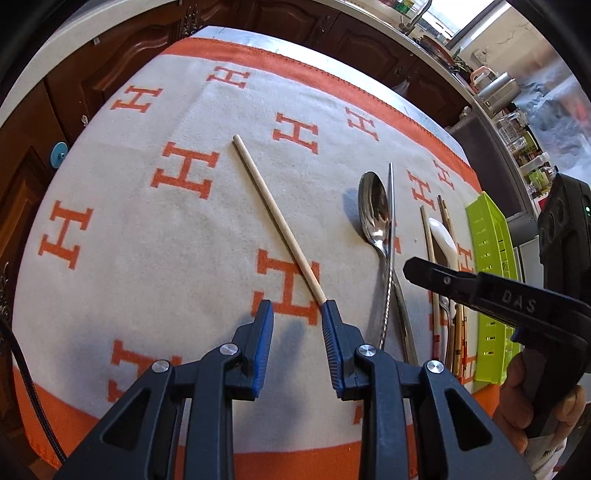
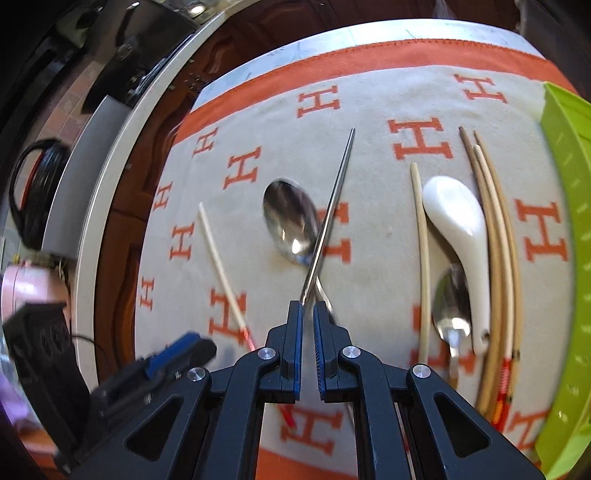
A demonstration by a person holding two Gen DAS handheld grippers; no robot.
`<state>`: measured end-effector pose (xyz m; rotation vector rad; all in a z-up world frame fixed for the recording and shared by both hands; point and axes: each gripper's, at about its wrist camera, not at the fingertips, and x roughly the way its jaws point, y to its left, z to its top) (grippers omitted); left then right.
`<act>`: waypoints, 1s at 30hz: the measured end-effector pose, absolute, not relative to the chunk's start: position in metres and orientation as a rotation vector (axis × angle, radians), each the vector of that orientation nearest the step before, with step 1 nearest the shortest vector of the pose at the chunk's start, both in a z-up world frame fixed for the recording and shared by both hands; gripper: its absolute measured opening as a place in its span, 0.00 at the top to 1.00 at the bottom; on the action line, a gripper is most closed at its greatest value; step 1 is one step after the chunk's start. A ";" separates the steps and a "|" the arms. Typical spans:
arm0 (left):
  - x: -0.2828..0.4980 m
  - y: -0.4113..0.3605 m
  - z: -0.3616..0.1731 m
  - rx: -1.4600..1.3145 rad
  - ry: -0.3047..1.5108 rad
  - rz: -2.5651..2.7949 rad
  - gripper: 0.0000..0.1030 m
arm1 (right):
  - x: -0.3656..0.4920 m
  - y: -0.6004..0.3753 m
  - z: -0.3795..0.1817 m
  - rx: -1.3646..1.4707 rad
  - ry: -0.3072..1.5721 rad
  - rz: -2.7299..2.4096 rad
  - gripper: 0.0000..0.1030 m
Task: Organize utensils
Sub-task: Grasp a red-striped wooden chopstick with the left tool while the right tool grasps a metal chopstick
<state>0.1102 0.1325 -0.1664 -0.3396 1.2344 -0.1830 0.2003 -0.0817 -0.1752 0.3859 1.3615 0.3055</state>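
We are working over a grey cloth (image 1: 147,229) with orange H letters, lying on a table. Our left gripper (image 1: 297,314) is hanging wide open, its right finger touching a wooden chopstick (image 1: 275,212). Our right gripper (image 2: 307,314) is pinching a metal chopstick (image 2: 334,206), which is crossing over a big silver spoon (image 2: 290,221). Farther right are lying a white spoon (image 2: 456,221), more chopsticks (image 2: 496,236) and a green tray (image 2: 565,184). Behind, we are seeing dark wooden cupboards (image 1: 295,20), maybe a kitchen.
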 end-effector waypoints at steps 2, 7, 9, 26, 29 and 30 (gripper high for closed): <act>0.118 0.133 -0.171 -0.350 1.249 -0.175 0.76 | 0.214 -0.078 -0.184 0.390 1.382 0.299 0.94; 0.131 0.127 -0.177 -0.346 1.270 -0.166 0.76 | 0.231 -0.070 -0.194 0.369 1.388 0.289 0.91; 0.135 0.125 -0.178 -0.343 1.271 -0.165 0.76 | 0.232 -0.069 -0.196 0.371 1.392 0.297 0.91; 0.154 0.063 -0.178 0.025 1.260 -0.061 0.75 | 0.213 -0.109 -0.194 0.315 1.358 0.249 0.94; 0.152 0.046 -0.178 0.113 1.235 -0.080 0.91 | 0.209 -0.110 -0.194 0.318 1.352 0.259 0.94; 0.153 0.044 -0.178 0.120 1.234 -0.084 0.92 | 0.208 -0.112 -0.194 0.324 1.351 0.265 0.94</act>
